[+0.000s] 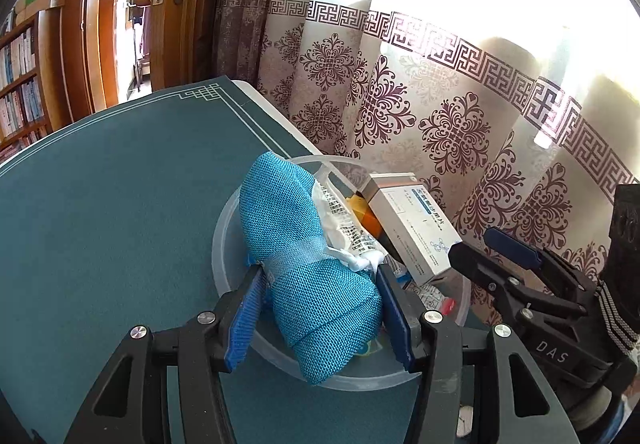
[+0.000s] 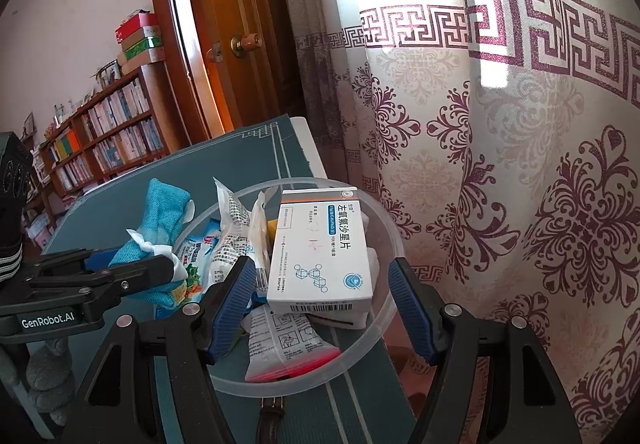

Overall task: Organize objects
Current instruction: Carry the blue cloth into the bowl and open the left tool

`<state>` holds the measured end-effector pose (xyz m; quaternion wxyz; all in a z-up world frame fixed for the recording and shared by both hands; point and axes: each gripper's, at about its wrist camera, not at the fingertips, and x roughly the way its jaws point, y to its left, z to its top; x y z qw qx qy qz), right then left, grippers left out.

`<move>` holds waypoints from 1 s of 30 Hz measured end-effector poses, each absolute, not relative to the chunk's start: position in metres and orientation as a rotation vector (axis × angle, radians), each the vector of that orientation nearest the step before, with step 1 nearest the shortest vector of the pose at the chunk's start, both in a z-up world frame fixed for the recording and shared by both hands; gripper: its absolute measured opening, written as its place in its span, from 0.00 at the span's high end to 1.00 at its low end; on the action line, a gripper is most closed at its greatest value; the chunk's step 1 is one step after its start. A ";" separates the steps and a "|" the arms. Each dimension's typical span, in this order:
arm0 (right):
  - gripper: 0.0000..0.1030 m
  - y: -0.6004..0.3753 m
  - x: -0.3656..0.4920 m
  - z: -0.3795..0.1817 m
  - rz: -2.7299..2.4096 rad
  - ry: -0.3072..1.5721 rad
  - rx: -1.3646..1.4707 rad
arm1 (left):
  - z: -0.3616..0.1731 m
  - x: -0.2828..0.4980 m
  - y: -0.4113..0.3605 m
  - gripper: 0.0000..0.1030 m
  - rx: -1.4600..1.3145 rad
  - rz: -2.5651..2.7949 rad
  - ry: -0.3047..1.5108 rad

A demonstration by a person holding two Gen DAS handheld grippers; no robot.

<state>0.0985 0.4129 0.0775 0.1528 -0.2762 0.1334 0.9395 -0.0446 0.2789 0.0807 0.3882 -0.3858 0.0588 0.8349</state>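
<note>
A dark green table mat [image 1: 120,212] covers the table beside a patterned curtain [image 1: 460,116], with a wooden door [image 2: 240,24] and a bookshelf [image 2: 108,124] far to the left. Near the mat's right edge stands a clear plastic bowl [image 2: 384,228], already crowded with a white medicine box [image 2: 320,248], printed sachets [image 2: 288,340] and other small packets.

The left gripper [image 1: 320,308] holds a rolled blue cloth [image 1: 312,276] across its middle, both blue pads pressed into the weave; the roll hangs over the bowl's near left rim. It is soft and light, so it should squash under the pads and not slip, though its loose ends may droop and catch on the rim. The banded middle, where it is held now, looks the firmest place to take it.

The right gripper [image 2: 320,308] stands half open with nothing pinched, its fingers either side of the medicine box. That box should be stiff, light and smooth-faced; its long sides offer the best hold.
</note>
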 end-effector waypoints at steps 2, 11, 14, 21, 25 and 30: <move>0.32 0.415 0.100 0.075 2.692 0.392 -0.795 | 0.080 -0.046 0.286 0.43 -0.985 2.112 0.148; 0.32 0.422 0.097 0.069 2.675 0.421 -0.814 | 0.071 -0.055 0.293 0.25 -1.028 2.076 0.088; 0.32 0.421 0.096 0.068 2.674 0.421 -0.819 | 0.072 -0.055 0.287 0.13 -1.018 2.076 0.055; 0.32 0.420 0.095 0.068 2.674 0.425 -0.818 | 0.078 -0.051 0.274 0.04 -1.000 2.090 0.020; 0.32 0.419 0.096 0.071 2.681 0.423 -0.812 | 0.082 -0.049 0.264 0.04 -0.999 2.106 -0.001; 0.32 0.415 0.096 0.073 2.687 0.426 -0.809 | 0.089 -0.045 0.247 0.04 -0.980 2.130 -0.038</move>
